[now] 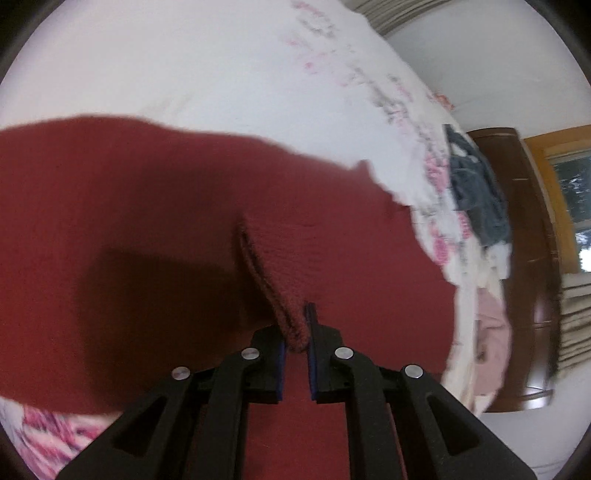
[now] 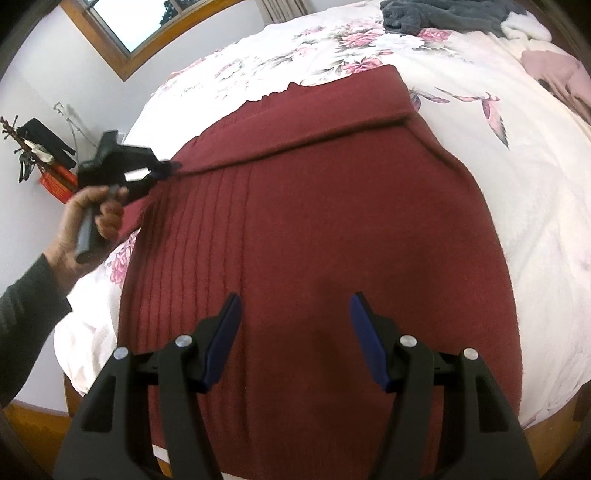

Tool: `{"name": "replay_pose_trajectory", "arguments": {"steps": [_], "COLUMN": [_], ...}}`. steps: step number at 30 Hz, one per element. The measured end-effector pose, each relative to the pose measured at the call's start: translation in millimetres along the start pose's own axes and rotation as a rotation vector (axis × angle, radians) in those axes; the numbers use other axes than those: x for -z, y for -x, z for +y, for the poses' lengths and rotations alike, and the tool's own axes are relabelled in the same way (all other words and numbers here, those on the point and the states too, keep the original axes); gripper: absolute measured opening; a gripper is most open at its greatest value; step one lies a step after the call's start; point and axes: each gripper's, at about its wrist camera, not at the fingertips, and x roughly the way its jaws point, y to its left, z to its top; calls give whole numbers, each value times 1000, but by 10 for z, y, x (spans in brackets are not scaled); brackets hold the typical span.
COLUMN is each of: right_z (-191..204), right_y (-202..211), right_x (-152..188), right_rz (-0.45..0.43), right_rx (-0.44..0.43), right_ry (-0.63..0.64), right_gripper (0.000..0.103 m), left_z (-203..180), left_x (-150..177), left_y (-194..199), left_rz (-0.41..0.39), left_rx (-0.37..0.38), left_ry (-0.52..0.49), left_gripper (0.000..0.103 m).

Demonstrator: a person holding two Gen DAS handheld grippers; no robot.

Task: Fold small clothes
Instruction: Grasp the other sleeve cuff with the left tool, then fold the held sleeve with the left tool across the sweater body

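Note:
A dark red knitted garment (image 2: pixel 332 229) lies spread on the flowered bedspread (image 2: pixel 517 206), with a flap folded over along its far part. In the left wrist view my left gripper (image 1: pixel 297 332) is shut on a pinched ridge of the red garment (image 1: pixel 155 206). The right wrist view shows that same left gripper (image 2: pixel 168 170) at the garment's far left corner, held by a hand (image 2: pixel 85 225). Above the near part of the garment my right gripper (image 2: pixel 295 306) stands open, with nothing between its blue pads.
A grey garment (image 2: pixel 443 14), a white one and a pink one (image 2: pixel 554 66) lie at the bed's far right. A wooden window frame (image 2: pixel 110 48) and a small stand with dark items (image 2: pixel 44 155) are at the left wall. A wooden bed frame (image 2: pixel 33 424) borders the near edge.

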Motion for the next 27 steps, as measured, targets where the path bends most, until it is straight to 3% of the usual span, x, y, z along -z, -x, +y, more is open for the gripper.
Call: {"name": "replay_pose_trajectory", "arguments": {"steps": [3, 5, 6, 8, 10, 13, 15, 17, 18, 19, 20, 24, 27], "right_z": [12, 27, 41, 77, 122, 242, 292, 335, 346, 346, 346, 417, 570], "right_y": [4, 12, 12, -8, -27, 27, 76, 137, 162, 189, 205, 268, 338], "right_x": [-6, -8, -1, -5, -7, -9, 0, 13, 16, 19, 22, 43, 49], "right_rz": [3, 0, -1, 2, 6, -1, -4, -3, -3, -4, -4, -4, -13], "right_rx": [2, 0, 0, -5, -12, -22, -23, -19, -17, -13, -11, -9, -23], "right_ry": [-3, -2, -1, 3, 4, 15, 27, 42, 48, 54, 56, 69, 90], "right_gripper": [61, 62, 62, 62, 62, 62, 62, 63, 63, 63, 64, 64, 65], "left_z": [109, 1, -44, -171, -304, -344, -215, -70, -35, 25, 129, 698, 1332], "left_x": [19, 54, 77, 117, 84, -24, -72, -64, -62, -52, -33, 98, 318], "left_y": [18, 247, 337, 458, 367, 37, -172, -178, -118, 8, 218, 1029, 1785], "left_rz": [-22, -112, -144, -176, -149, -81, -36, -20, -23, -42, -80, -181, -314], "left_rx": [-35, -125, -113, 9, 63, 33, -40, -6, -4, -12, -33, -8, -23], "left_ry": [33, -4, -10, -1, -42, -36, -4, 30, 38, 46, 53, 131, 229], "left_gripper": [18, 24, 33, 41, 44, 46, 44, 34, 36, 40, 51, 60, 68]}}
